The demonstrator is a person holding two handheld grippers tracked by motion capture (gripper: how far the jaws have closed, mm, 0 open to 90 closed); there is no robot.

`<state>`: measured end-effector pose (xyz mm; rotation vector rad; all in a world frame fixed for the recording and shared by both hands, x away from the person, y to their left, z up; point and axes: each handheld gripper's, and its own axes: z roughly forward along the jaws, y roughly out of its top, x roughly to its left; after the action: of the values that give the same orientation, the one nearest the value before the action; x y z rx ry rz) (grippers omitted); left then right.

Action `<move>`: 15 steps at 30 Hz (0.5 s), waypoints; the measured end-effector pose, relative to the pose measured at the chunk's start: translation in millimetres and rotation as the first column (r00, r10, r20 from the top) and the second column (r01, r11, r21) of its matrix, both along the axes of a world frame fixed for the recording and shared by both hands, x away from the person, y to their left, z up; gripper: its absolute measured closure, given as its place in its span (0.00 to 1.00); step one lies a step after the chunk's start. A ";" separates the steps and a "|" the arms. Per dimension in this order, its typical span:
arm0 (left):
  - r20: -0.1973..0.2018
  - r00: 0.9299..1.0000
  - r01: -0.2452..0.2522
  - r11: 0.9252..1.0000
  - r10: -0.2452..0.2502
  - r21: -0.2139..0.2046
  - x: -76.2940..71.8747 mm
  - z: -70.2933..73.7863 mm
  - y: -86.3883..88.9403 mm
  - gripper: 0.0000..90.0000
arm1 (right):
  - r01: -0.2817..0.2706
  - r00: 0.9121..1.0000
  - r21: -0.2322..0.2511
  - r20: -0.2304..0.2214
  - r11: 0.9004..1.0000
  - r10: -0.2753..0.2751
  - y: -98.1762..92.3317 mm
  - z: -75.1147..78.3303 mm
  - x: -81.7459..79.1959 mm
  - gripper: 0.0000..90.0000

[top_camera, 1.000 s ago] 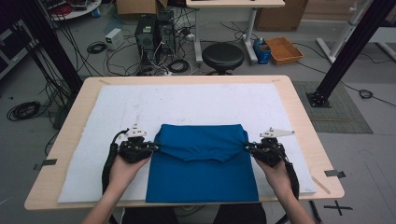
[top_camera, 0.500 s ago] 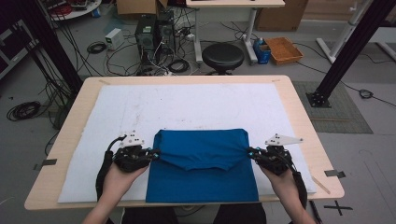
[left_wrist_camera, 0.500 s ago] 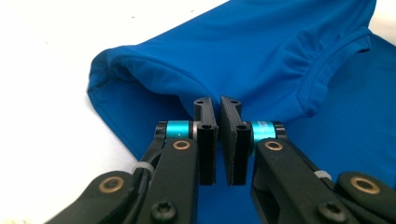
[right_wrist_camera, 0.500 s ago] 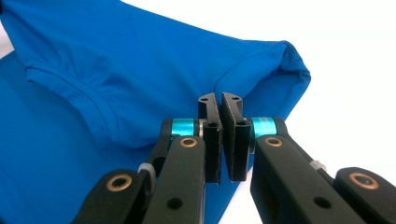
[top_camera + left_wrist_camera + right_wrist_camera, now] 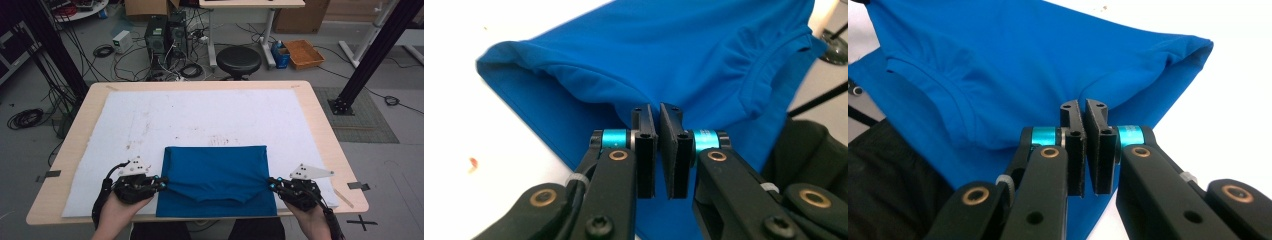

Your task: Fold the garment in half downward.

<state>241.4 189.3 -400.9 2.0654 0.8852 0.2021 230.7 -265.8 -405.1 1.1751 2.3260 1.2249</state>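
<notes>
A blue T-shirt (image 5: 215, 175) lies folded on the white mat (image 5: 150, 120) near the table's front edge. Its upper layer is doubled over toward me and ends in a shallow point at the front. At the shirt's left edge, my left gripper (image 5: 162, 183) is shut on that layer. My right gripper (image 5: 270, 185) is shut on it at the right edge. In the left gripper view the jaws (image 5: 657, 107) pinch blue cloth (image 5: 664, 55), with the collar (image 5: 769, 60) at the right. The right gripper view has the jaws (image 5: 1083, 104) nipping the cloth (image 5: 1048, 50), collar (image 5: 928, 85) at the left.
The mat covers most of the wooden table (image 5: 325, 130), bare white beyond the shirt. On the floor behind stand a black stool (image 5: 238, 59), computer towers (image 5: 165, 35) with cables and an orange box (image 5: 300, 52). Black frame posts (image 5: 370, 55) flank the table.
Both grippers have come toward the table's front edge, drawing the shirt's upper layer with them. The far fold line now lies nearer to me and the folded shape is shorter.
</notes>
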 end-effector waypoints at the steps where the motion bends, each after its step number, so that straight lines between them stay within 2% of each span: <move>1: -0.003 1.000 0.009 1.000 -0.009 0.010 -2.7 -0.6 -0.5 0.94 | -0.005 1.000 -0.001 -0.002 1.000 0.005 -0.2 -0.3 -2.6 0.97; 7: -0.023 0.999 0.030 0.999 -0.029 0.021 -14.8 -5.3 0.7 0.94 | -0.020 1.000 -0.023 -0.013 1.000 0.020 -0.4 -3.9 -17.6 0.97; 15: -0.042 0.998 0.044 0.999 -0.043 0.030 -24.8 -11.7 0.9 0.94 | -0.035 0.999 -0.038 -0.022 0.999 0.034 -1.5 -10.2 -27.3 0.97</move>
<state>216.5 190.1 -412.6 2.1221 0.8661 0.1509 203.3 -267.3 -415.3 1.1458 2.3836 1.1795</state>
